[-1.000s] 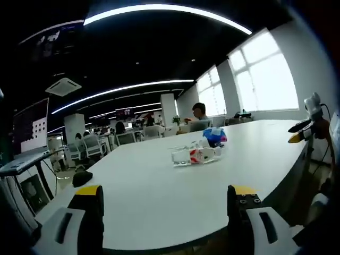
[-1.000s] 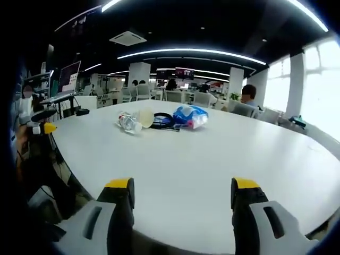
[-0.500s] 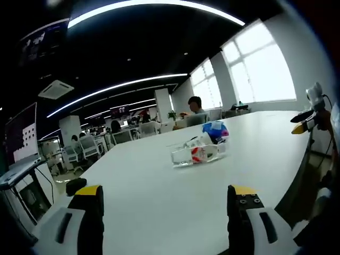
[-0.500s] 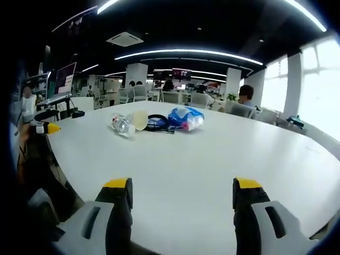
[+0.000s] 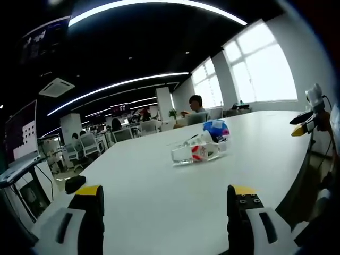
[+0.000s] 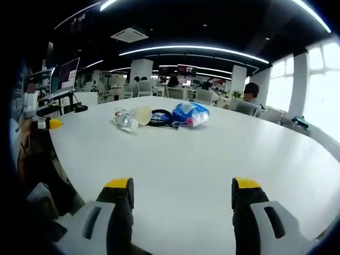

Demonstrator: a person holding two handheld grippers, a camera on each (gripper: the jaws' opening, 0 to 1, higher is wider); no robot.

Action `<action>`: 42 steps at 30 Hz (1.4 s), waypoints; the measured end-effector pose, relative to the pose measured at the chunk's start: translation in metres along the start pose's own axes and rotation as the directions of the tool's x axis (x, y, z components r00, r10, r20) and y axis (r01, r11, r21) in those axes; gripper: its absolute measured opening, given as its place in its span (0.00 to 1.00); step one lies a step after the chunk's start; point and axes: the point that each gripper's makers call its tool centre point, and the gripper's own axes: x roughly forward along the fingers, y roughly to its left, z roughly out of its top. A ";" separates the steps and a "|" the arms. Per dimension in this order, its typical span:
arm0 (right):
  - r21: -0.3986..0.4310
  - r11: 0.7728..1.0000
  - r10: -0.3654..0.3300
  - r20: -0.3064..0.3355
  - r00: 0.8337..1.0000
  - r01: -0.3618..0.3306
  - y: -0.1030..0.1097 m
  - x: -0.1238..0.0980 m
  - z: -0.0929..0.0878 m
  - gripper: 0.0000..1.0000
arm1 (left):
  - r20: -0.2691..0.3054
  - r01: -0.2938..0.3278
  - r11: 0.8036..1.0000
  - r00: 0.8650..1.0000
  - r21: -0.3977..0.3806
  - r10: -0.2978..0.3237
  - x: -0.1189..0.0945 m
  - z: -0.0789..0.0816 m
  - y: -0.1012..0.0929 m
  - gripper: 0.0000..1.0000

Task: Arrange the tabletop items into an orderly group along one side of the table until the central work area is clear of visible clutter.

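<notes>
**Inspector A:** At the near edge of the large white oval table [image 6: 223, 159], the right gripper [image 6: 183, 194] is seen in the right gripper view with its yellow-tipped jaws spread wide and nothing between them. What is recorded for the other one?

**Inspector B:** The left gripper [image 5: 166, 199] is likewise found released in the left gripper view, jaws well apart over bare tabletop [image 5: 159, 180], nothing grasped. It is also caught in the right gripper view, at about 9 o'clock, as a yellow-tipped tool off the table edge.

**Inspector A:** And the items to be arranged?

**Inspector B:** They are noted as one small cluster well beyond both grippers. In the right gripper view, at about 12 o'clock, a clear plastic bottle with a red-and-white label [image 6: 123, 120] lies on its side; a pale round lid-like object [image 6: 142, 114] is just beside it, then a black cable or strap [image 6: 162, 119], then a blue-and-white plastic packet [image 6: 191, 115] at the cluster's 3 o'clock end.

**Inspector A:** Confirmed from the other side?

**Inspector B:** In the left gripper view the bottle [image 5: 195, 153] is nearest, with the packet [image 5: 215, 129] behind it. Whether they touch cannot be told. Seated people and office chairs are seen beyond the table.
</notes>
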 end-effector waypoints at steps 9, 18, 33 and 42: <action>-0.017 1.000 0.005 -0.012 1.000 -0.006 0.004 0.001 -0.002 0.74 | 0.011 0.001 1.000 1.000 0.014 -0.001 0.003 0.003 -0.003 0.95; -0.014 1.000 0.009 -0.019 1.000 -0.009 0.004 0.000 -0.004 0.72 | 0.050 -0.007 0.996 0.999 0.090 0.003 0.002 0.012 -0.008 0.95; -0.006 1.000 0.013 -0.034 0.999 -0.013 0.005 0.003 -0.007 0.70 | 0.012 -0.027 0.965 1.000 0.263 0.025 0.009 0.007 -0.014 0.94; -0.006 1.000 0.011 -0.042 0.999 -0.012 0.006 0.006 -0.008 0.69 | 0.145 -0.099 0.915 0.988 0.392 0.045 0.011 0.036 -0.016 0.92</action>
